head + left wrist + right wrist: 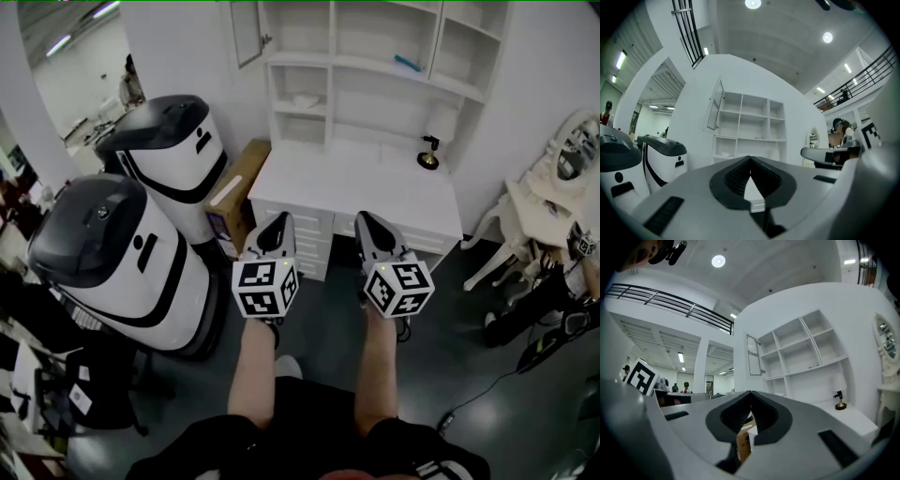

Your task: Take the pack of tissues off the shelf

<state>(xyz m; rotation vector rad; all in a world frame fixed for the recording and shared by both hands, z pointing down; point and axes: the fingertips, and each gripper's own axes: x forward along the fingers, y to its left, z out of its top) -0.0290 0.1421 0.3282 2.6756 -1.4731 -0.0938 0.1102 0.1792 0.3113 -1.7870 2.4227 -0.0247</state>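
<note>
Left gripper (pixel 277 223) and right gripper (pixel 368 223): my jaws are pressed together, nothing between them. The pack of tissues (pixel 305 100) lies far ahead in a left compartment of the shelf (pixel 330 86), well apart from both.

Desk (pixel 356 183) ahead of me; shelf (pixel 375 56) on its back edge; lamp (pixel 429 153) on desk's right end; box (pixel 239 192) beside desk's left; two machines (pixel 141 234) further left; chair (pixel 534 202) right.

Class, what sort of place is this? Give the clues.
Probably a mock bedroom corner inside a large hall: a white desk with open white shelves, an oval-mirrored white dressing table, and two bulky black-and-white machines beside them.
</note>
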